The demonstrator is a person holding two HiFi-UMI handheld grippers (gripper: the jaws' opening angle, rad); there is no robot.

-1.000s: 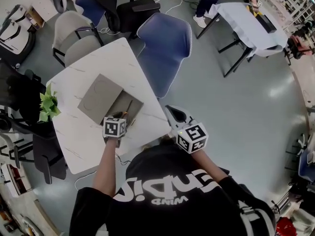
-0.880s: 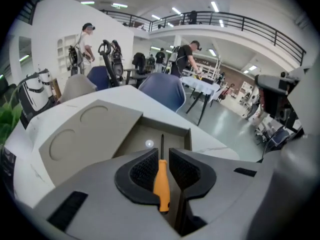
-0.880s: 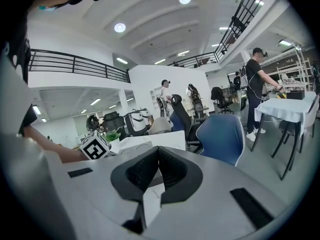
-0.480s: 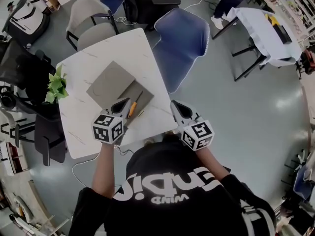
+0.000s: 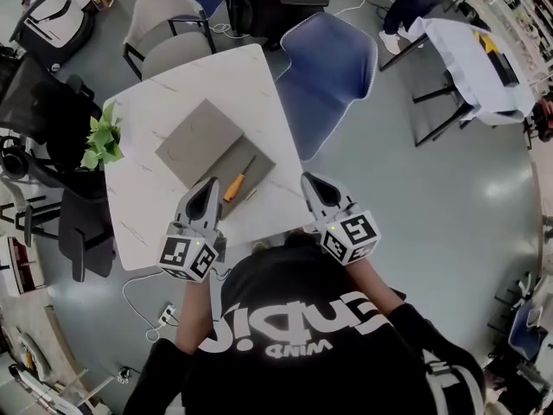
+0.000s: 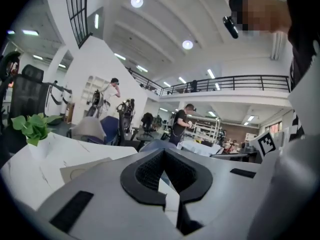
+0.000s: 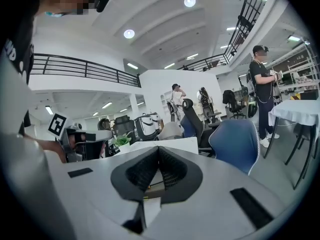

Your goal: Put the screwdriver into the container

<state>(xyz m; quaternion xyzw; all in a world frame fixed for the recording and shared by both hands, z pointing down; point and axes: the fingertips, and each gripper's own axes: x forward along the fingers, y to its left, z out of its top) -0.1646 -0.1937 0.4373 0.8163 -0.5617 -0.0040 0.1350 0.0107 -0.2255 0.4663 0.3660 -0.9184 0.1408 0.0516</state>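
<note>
I looked down on a white marbled tabletop. The left gripper hung over its near edge and the right gripper just off its near corner, each with jaws clenched on nothing. The orange-handled screwdriver lay inside the grey container, just ahead of the left jaws, not touching them. A potted plant sat left; a blue chair stood beyond.
</note>
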